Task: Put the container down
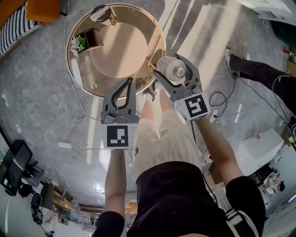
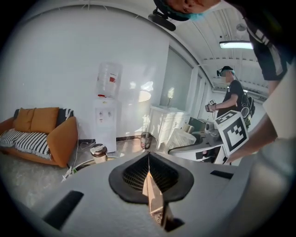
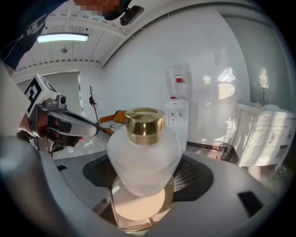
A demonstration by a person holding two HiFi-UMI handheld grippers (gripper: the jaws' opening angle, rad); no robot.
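Note:
A frosted white container (image 3: 144, 159) with a gold cap (image 3: 145, 124) sits between the jaws of my right gripper (image 3: 143, 185), which is shut on its round body. In the head view the same container (image 1: 172, 70) is held in the right gripper (image 1: 178, 74) just off the right rim of a round wooden table (image 1: 115, 53). My left gripper (image 1: 129, 83) hovers at the table's near edge, its jaws pressed together with nothing between them. In the left gripper view the two pads of the left gripper (image 2: 149, 172) meet in a thin line.
On the table's far left stand a small box with a green plant (image 1: 85, 40) and a lidded cup (image 1: 102, 14). Cables (image 1: 76, 92) trail over the grey floor. A water dispenser (image 2: 107, 111), an orange sofa (image 2: 44, 132) and another person (image 2: 230, 95) are in the room.

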